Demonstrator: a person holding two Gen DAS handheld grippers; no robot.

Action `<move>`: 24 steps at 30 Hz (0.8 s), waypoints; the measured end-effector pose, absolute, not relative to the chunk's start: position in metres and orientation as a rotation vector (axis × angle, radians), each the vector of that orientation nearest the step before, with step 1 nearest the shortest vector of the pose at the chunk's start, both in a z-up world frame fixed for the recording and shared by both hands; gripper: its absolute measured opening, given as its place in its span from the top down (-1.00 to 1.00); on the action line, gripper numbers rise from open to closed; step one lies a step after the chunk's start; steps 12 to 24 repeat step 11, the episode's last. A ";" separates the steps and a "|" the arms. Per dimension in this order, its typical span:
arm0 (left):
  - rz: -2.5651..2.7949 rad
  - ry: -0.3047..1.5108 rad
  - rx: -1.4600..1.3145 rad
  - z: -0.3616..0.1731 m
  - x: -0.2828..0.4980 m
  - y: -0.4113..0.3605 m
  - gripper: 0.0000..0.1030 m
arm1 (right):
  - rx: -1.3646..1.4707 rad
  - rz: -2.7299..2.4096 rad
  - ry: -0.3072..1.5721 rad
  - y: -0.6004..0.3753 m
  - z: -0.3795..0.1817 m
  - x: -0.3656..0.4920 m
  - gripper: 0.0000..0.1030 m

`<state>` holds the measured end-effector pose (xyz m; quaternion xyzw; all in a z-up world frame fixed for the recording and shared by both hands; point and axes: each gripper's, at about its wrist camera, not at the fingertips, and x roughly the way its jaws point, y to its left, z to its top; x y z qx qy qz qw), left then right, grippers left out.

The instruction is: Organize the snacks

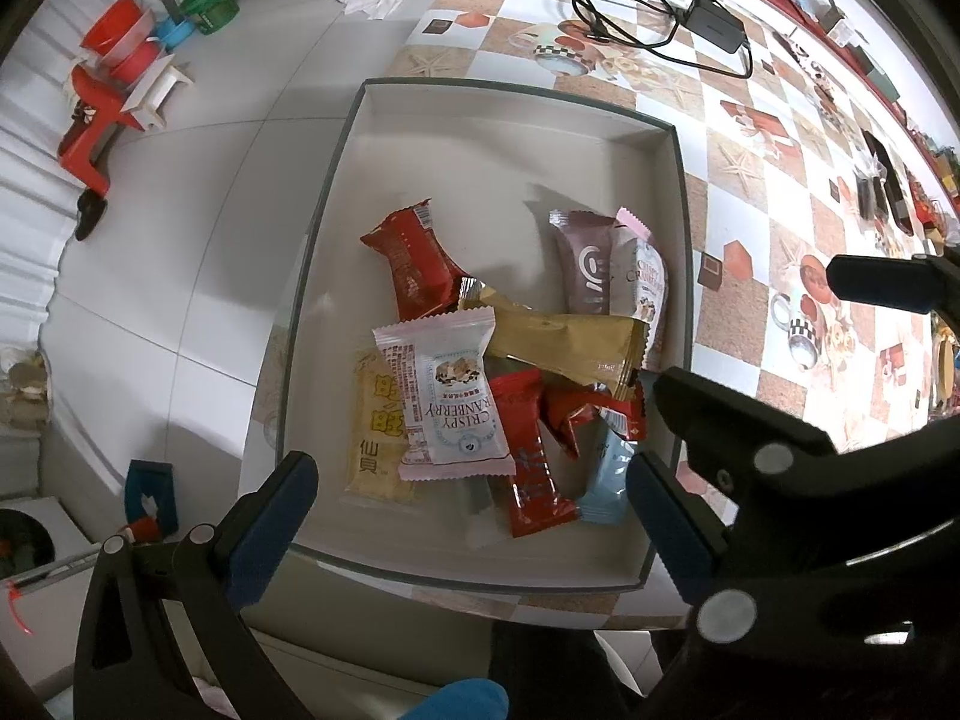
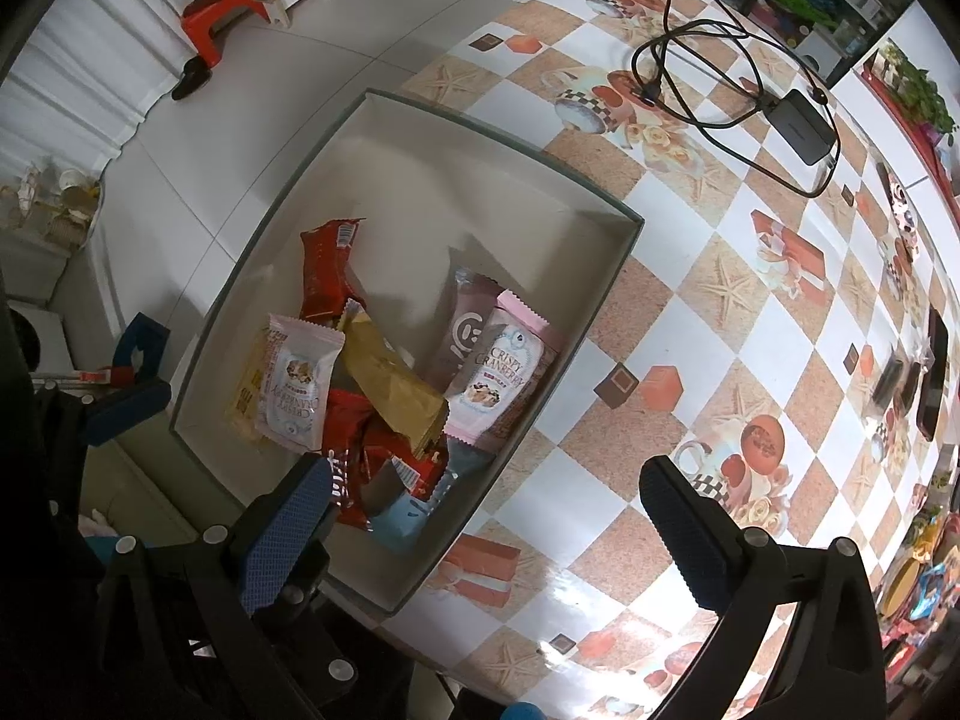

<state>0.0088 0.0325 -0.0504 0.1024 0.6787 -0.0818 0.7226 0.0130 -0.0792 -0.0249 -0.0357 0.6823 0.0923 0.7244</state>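
Note:
A shallow white box (image 1: 654,144) (image 2: 606,222) sits at the table's near corner and holds several snack packets: a white Crispy Cranberry packet (image 1: 450,396) (image 2: 297,384), a gold bar (image 1: 570,342) (image 2: 390,384), red packets (image 1: 414,264) (image 2: 327,270), a brown bar (image 1: 585,264), a second cranberry packet (image 2: 501,372), a yellow cracker pack (image 1: 372,438) and a pale blue packet (image 1: 606,480). My left gripper (image 1: 471,519) is open and empty above the box's near end. My right gripper (image 2: 486,516) is open and empty over the box's near right corner.
The table has a checkered cloth (image 2: 720,324). A black power adapter with coiled cable (image 1: 714,21) (image 2: 798,120) lies at the back. More snacks and clutter (image 2: 924,564) sit at the far right. Red stools and buckets (image 1: 120,60) stand on the floor left.

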 end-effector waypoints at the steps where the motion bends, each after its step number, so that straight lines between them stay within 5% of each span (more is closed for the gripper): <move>1: -0.180 1.499 0.226 -0.050 0.009 0.033 -0.99 | -0.080 0.205 1.506 -0.079 -0.025 0.013 -1.00; 24: -0.189 1.469 0.174 -0.044 0.010 0.040 -0.99 | -0.079 0.204 1.508 -0.078 -0.025 0.014 -1.00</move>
